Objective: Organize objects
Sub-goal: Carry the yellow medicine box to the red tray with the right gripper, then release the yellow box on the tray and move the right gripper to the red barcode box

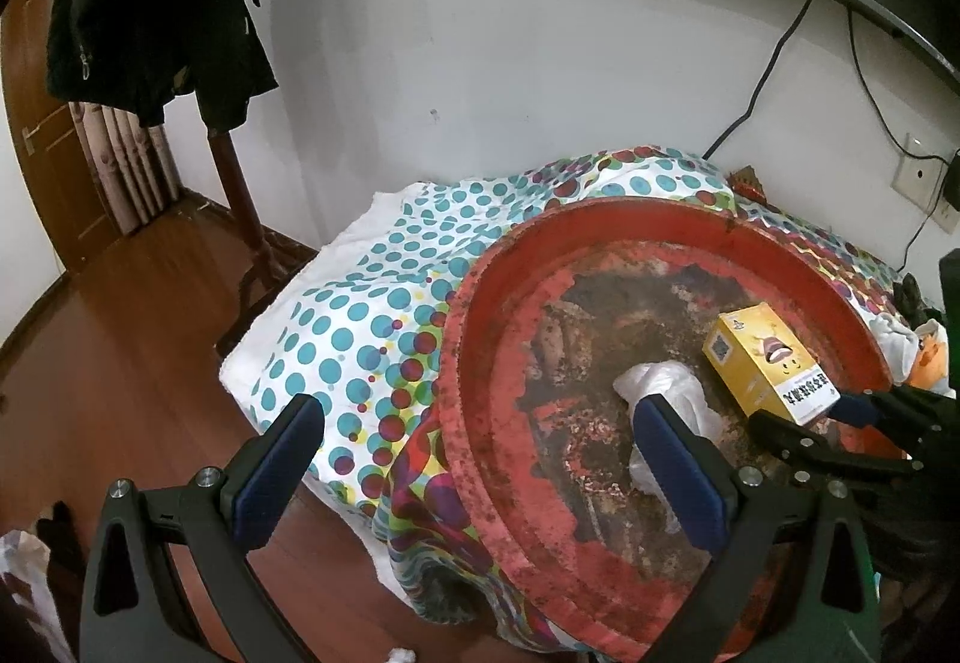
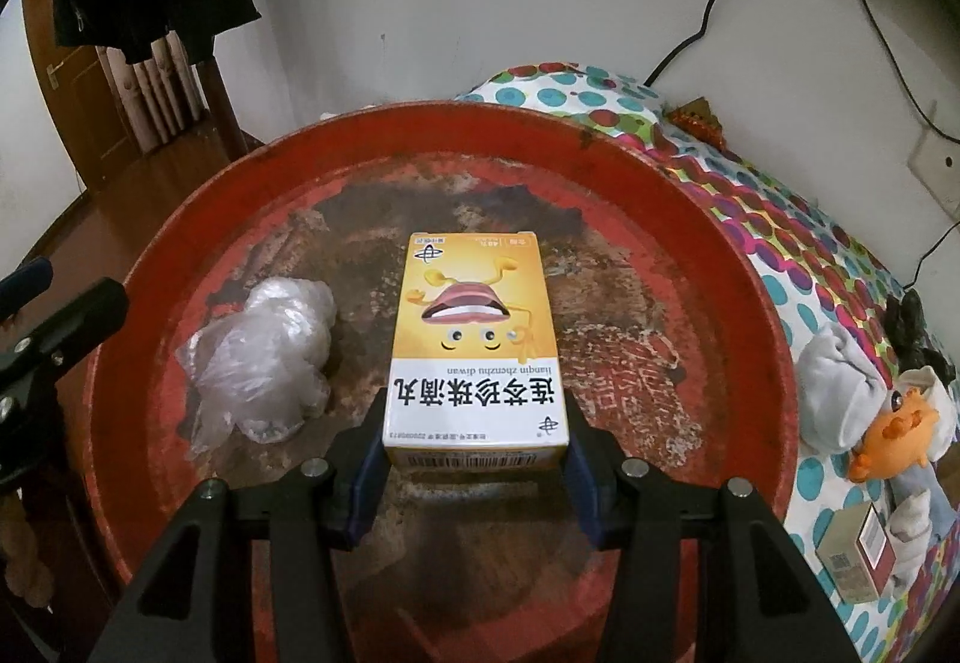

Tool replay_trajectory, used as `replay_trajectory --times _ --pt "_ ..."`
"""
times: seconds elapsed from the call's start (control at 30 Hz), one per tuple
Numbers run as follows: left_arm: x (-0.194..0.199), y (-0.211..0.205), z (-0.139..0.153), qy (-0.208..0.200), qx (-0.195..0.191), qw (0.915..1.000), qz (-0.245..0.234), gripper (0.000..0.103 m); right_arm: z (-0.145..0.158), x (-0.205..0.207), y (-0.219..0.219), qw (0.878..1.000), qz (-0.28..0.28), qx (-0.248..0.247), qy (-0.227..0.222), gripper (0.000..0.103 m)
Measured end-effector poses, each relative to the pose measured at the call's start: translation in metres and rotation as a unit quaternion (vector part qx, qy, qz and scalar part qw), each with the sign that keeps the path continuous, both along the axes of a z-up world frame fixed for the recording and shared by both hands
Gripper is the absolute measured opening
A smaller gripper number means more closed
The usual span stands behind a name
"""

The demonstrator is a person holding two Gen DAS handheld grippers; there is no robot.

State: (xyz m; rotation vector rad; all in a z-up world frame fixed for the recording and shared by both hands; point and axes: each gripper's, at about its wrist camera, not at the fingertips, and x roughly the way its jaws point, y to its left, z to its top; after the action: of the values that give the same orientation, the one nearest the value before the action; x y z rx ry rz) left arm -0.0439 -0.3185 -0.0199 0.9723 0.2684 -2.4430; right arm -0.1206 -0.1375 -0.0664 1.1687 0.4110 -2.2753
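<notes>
A yellow and white medicine box [image 2: 477, 345] lies in a worn round red tray [image 2: 738, 267]. My right gripper [image 2: 477, 450] is shut on the box's near end, its blue pads against both sides. A crumpled clear plastic bag [image 2: 258, 363] lies in the tray left of the box. In the left wrist view, my left gripper [image 1: 480, 459] is open and empty over the tray's left rim [image 1: 462, 363]; the bag [image 1: 666, 393] sits by its right finger, and the box [image 1: 768, 363] and right gripper [image 1: 840, 423] are at the right.
The tray rests on a polka-dot cloth [image 1: 360, 315] over a low table against a white wall. A plush toy [image 2: 888, 423] and a small brown box [image 2: 858, 549] lie on the cloth at right. Wooden floor [image 1: 120, 363], a coat stand [image 1: 240, 195] and a door are at left.
</notes>
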Motion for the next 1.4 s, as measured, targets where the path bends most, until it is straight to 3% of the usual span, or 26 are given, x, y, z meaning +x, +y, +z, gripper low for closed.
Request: replay_trajectory --times 0.53,0.83,1.07,1.4 --pt "-0.006 0.008 -0.004 -0.009 -0.005 0.9999 -0.013 0.103 -0.002 -0.005 0.007 1.0 -0.009 0.004 -0.012 0.055" --pt "-0.008 0.015 -0.006 -0.011 -0.012 0.9996 -0.021 0.103 0.017 0.002 0.03 1.0 -0.013 -0.023 -0.004 0.055" --pt "-0.01 0.024 -0.007 -0.015 -0.022 0.9991 -0.034 0.103 0.035 0.004 0.077 0.998 -0.037 -0.047 0.009 0.055" --pt "-0.013 0.034 -0.008 -0.017 -0.03 0.9981 -0.052 0.103 0.04 -0.042 0.192 0.988 -0.147 -0.046 0.027 0.055"
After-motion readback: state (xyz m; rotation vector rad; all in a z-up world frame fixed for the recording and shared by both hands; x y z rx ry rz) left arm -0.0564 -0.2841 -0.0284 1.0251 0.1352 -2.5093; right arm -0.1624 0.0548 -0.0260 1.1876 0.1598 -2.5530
